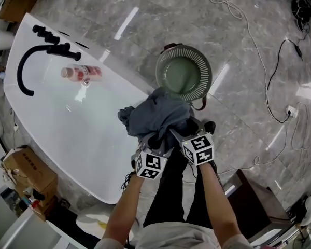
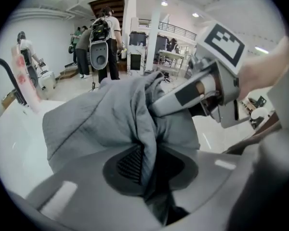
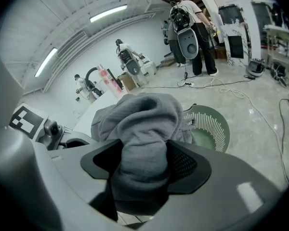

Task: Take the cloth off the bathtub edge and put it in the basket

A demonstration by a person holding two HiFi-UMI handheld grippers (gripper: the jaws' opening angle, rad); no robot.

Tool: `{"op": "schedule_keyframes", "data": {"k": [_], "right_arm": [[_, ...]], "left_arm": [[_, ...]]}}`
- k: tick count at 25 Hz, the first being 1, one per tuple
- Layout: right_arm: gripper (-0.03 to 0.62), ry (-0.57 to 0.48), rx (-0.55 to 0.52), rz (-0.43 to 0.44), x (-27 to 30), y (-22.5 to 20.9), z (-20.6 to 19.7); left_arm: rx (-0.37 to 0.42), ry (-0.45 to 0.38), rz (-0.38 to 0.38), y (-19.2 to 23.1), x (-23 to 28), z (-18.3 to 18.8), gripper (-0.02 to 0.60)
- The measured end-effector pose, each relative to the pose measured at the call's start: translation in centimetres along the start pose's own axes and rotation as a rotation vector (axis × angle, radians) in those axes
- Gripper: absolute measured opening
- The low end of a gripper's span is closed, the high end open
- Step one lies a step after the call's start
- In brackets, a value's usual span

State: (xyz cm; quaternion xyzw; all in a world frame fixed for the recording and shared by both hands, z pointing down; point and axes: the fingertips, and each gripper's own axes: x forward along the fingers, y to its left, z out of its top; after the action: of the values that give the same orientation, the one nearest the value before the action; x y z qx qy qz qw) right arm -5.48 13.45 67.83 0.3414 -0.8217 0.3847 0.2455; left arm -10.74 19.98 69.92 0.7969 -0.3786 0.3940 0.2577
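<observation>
The cloth (image 1: pixel 158 113) was clamped by the left gripper (image 2: pixel 147 165) and the right gripper (image 3: pixel 144 165) at the bathtub edge (image 1: pixel 101 154); the nearby basket (image 1: pixel 183 72) had not yet been reached.

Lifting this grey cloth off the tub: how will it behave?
Probably floppy: the cloth bunches in folds in the left gripper and right gripper, so it should sag. Likely light: thin fabric. Hanging ends may drape over the basket rim.

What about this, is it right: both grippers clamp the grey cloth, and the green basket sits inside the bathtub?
No. The left gripper and right gripper do clamp the grey cloth, but the head view shows the green basket on the floor beside the bathtub, not inside it.
</observation>
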Motion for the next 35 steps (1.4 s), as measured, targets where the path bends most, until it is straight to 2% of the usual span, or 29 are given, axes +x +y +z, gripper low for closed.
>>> {"op": "schedule_keyframes", "data": {"k": [4, 6, 8, 9, 11, 13, 14, 16, 18, 20, 22, 24, 25, 27, 29, 32, 35], "right_arm": [[0.292, 0.008, -0.019, 0.01, 0.1, -0.6, -0.1], [0.361, 0.018, -0.042, 0.002, -0.1, -1.4, -0.1], [0.422, 0.036, -0.043, 0.011, 0.0, -2.1, 0.0], [0.437, 0.047, -0.032, 0.022, 0.2, -2.3, 0.0], [0.474, 0.072, -0.01, 0.051, 0.8, -2.4, -0.2], [0.492, 0.092, 0.026, 0.096, 1.4, -2.3, -0.4], [0.494, 0.098, 0.06, 0.129, 1.7, -2.2, -0.6], [0.492, 0.101, 0.154, 0.209, 2.2, -1.9, -0.8], [0.491, 0.098, 0.233, 0.279, 2.5, -1.8, -0.9], [0.491, 0.108, 0.257, 0.319, 2.8, -1.9, -0.8], [0.491, 0.13, 0.255, 0.337, 3.1, -1.7, -0.7], [0.488, 0.139, 0.272, 0.345, 3.2, -1.4, -0.7], [0.477, 0.137, 0.278, 0.347, 3.2, -1.3, -0.7], [0.435, 0.126, 0.254, 0.347, 3.0, -1.2, -0.7], [0.357, 0.099, 0.19, 0.341, 2.5, -1.1, -0.2], [0.233, 0.066, 0.112, 0.318, 1.6, -0.7, 0.8], [0.165, 0.054, 0.093, 0.34, 0.5, 0.2, 2.0]], "left_arm": [[-0.049, -0.017, 0.004, 0.5, -0.2, 0.9, 0.117], [-0.088, -0.02, -0.001, 0.7, -0.3, 0.8, 0.131], [-0.132, -0.022, -0.002, 1.1, -0.7, 0.7, 0.19], [-0.154, -0.017, -0.002, 1.4, -1.1, 0.3, 0.242], [-0.22, 0.009, 0.007, 2.2, -1.6, -1.3, 0.434], [-0.313, 0.025, 0.019, 3.4, -1.3, -3.0, 0.539], [-0.355, 0.024, 0.01, 3.7, -0.9, -3.4, 0.568], [-0.416, -0.009, -0.052, 3.9, 0.2, -3.1, 0.594], [-0.493, -0.083, -0.159, 3.8, 1.1, -1.9, 0.595], [-0.554, -0.124, -0.243, 3.5, 2.0, -1.1, 0.598], [-0.574, -0.124, -0.283, 3.0, 2.6, -0.6, 0.596], [-0.585, -0.122, -0.282, 2.8, 2.6, -0.4, 0.592], [-0.599, -0.128, -0.28, 2.6, 2.5, -0.3, 0.568], [-0.639, -0.148, -0.278, 1.7, 2.0, 0.0, 0.441], [-0.659, -0.168, -0.242, 0.8, 1.4, 0.5, 0.277], [-0.648, -0.174, -0.123, 0.7, 0.5, 1.2, 0.183], [-0.643, -0.221, -0.079, 0.8, -0.6, 3.5, 0.147]]}}
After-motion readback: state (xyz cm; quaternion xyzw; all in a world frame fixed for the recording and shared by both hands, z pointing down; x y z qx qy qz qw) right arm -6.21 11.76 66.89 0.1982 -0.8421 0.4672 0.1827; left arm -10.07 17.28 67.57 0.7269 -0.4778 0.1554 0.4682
